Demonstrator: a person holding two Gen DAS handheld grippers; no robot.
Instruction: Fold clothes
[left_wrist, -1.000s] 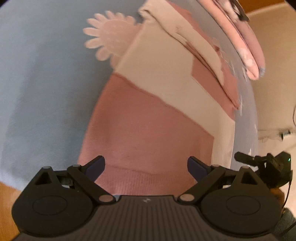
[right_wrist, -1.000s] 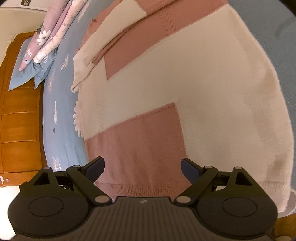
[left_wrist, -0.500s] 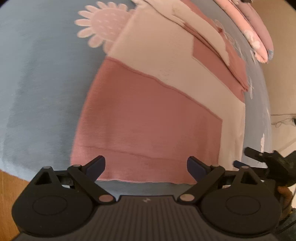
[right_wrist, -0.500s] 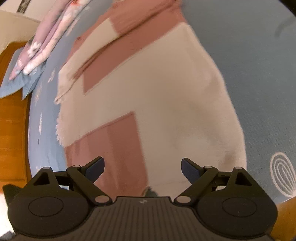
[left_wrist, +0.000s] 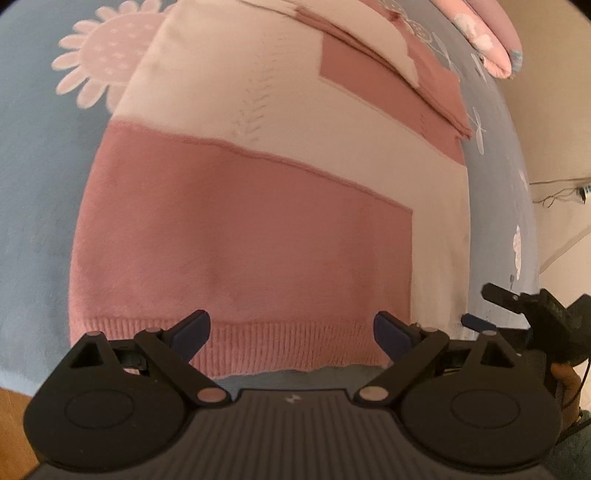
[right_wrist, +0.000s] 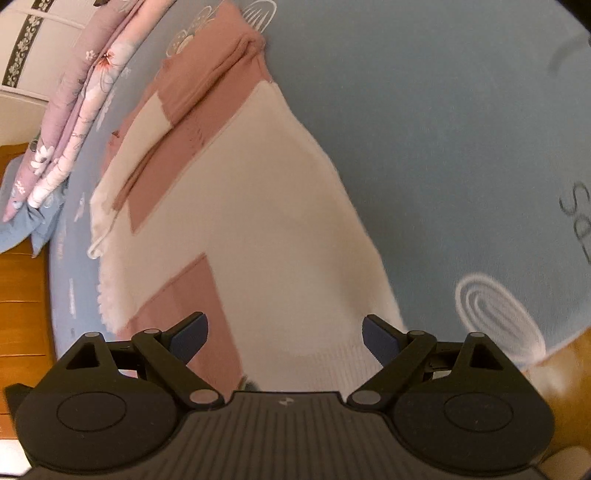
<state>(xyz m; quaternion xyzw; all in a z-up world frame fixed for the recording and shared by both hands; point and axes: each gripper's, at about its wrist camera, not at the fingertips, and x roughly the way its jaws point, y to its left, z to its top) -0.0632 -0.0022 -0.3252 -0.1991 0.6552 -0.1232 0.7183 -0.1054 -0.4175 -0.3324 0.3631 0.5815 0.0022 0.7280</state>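
We hold our left gripper and right gripper spread apart, empty, the sweater's ribbed hem just ahead between their fingers.

Only partial dark letters, unreadable, show on the blue bedsheet.

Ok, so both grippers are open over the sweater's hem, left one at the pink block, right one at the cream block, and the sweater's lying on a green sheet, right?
Not quite: the sheet is blue, as the right wrist view shows. The rest holds: left gripper open at the sweater's pink hem, right gripper open at the cream hem.
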